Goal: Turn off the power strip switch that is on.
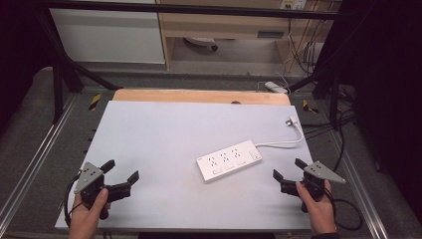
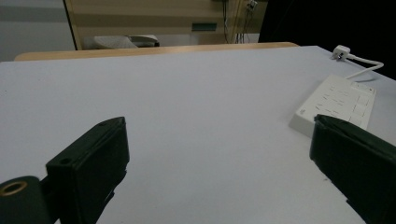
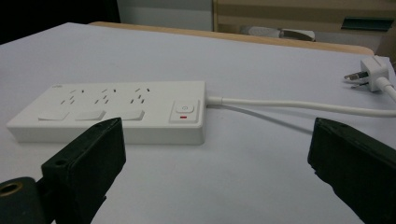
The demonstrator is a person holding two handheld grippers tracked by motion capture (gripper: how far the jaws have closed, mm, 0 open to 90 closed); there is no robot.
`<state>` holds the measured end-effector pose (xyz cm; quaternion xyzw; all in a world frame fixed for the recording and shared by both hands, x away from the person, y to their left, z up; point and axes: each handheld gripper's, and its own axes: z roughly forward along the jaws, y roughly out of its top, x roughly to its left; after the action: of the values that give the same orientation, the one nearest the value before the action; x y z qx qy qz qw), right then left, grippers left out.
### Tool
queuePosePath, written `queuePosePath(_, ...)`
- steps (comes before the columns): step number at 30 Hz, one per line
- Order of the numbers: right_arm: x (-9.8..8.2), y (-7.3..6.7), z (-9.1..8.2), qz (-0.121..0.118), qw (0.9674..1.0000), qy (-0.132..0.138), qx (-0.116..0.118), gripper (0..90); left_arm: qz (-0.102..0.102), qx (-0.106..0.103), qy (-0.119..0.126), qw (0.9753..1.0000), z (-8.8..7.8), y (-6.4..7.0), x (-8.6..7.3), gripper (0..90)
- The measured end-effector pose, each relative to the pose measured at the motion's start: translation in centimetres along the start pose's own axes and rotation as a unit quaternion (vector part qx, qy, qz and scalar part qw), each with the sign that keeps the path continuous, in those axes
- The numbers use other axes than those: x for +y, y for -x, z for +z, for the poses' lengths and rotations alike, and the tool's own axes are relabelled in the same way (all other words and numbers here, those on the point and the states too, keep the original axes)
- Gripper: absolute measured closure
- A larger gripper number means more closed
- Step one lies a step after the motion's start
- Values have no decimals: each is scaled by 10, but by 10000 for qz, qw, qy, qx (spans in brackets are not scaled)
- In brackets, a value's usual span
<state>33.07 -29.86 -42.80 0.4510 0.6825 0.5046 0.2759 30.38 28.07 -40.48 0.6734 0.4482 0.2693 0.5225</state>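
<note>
High view: both grippers empty w/ jaws spread, power strip (image 1: 229,161) lying flat on white table (image 1: 159,134), right of centre.
Left gripper (image 1: 121,172) sits near front-left corner, well apart from strip; right gripper (image 1: 287,169) near front-right edge, just right of strip, not touching. Each is held by a hand. Strip's white cord (image 1: 281,143) runs back-right to plug (image 1: 291,121) near table's right edge. Right gripper view: strip's switch (image 3: 185,110) w/ red mark at end nearest cord; 3 socket groups beside it.
</note>
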Motion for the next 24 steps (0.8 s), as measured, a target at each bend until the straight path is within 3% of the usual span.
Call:
queuePosePath(14, 5, 3, -7, 198, 9996, 122, -145, 43, 2, -3, 21, 10000, -1, 0, 1, 48)
queuePosePath(17, 7, 1, -6, 340, 9993, 88, -154, 26, -8, 12, 5, 10000, -1, 0, 0, 50)
queuePosePath(24, 16, -8, -9, 174, 9995, -1, -278, 42, -14, 2, -21, 10000, 0, 0, 0, 50)
